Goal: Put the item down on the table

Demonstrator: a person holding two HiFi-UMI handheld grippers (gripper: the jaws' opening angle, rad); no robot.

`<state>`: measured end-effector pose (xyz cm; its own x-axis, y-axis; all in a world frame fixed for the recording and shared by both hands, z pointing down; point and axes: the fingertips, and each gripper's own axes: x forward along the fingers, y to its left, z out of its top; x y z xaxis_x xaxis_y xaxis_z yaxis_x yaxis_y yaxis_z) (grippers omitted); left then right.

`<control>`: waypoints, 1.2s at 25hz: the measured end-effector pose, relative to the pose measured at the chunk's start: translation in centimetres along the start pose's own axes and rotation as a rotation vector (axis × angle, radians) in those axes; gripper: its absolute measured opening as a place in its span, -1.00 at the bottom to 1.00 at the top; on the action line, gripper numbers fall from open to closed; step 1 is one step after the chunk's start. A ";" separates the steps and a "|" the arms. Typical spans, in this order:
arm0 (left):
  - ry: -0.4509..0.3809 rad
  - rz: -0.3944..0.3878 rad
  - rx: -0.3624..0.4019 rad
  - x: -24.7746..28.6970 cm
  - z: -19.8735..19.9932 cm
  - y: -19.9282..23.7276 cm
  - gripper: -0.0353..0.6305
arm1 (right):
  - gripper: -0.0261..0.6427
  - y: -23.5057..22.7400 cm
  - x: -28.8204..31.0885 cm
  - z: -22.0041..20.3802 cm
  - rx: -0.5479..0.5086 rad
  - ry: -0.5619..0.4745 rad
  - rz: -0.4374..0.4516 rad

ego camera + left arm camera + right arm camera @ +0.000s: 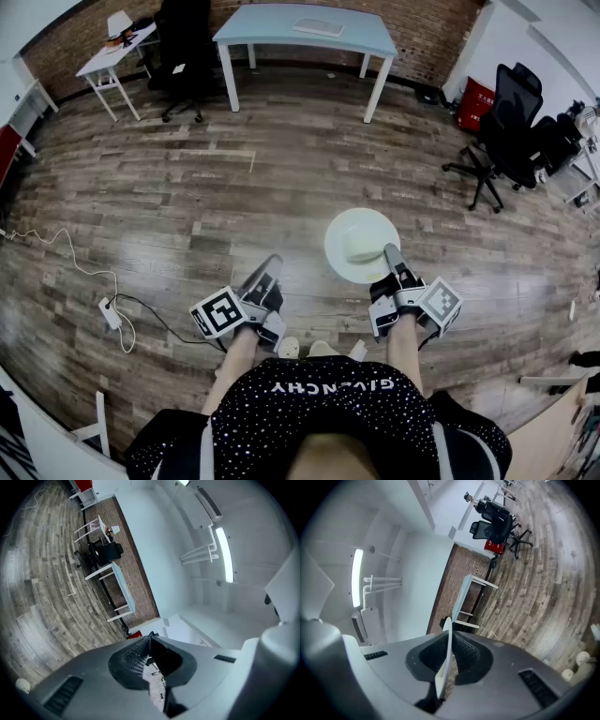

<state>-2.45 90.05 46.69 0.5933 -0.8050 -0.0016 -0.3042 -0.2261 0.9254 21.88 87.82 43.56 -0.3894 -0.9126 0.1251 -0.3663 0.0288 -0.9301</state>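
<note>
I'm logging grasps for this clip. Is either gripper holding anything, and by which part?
The right gripper pinches the white plate by its rim, jaws shut on the thin edge. The left gripper holds nothing, its jaws together.

A wood-plank floor (281, 187) fills the room. At its far edge, against a brick wall, stands a pale blue table (272, 23) with one flat white thing (319, 27) lying near the table's right end. In the floor's far left corner stands a small white desk (101, 64) holding a lamp (119, 22). A black chair (183, 52) stands between desk and table. Near the floor's right edge are more black chairs (511, 127) and a red bin (475, 103). Near its left edge lies a power strip (111, 313) with a white cable (56, 246).
</note>
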 end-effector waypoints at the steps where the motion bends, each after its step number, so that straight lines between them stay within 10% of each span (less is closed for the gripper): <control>1: 0.004 0.005 0.000 0.2 0.2 0.6 -0.83 | -0.85 -0.2 0.4 -0.3 0.009 0.006 -0.001; 13: -0.018 0.067 -0.005 6.5 4.5 5.6 -0.83 | -0.85 -2.2 10.0 2.2 0.053 0.053 0.008; 30: -0.134 0.056 0.100 31.1 17.6 4.9 -0.83 | -0.85 -1.3 33.6 21.3 0.003 0.118 0.096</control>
<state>1.45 54.27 44.48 0.4710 -0.8821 -0.0075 -0.4105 -0.2266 0.8833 27.29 48.48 41.65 -0.5191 -0.8514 0.0751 -0.3204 0.1124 -0.9406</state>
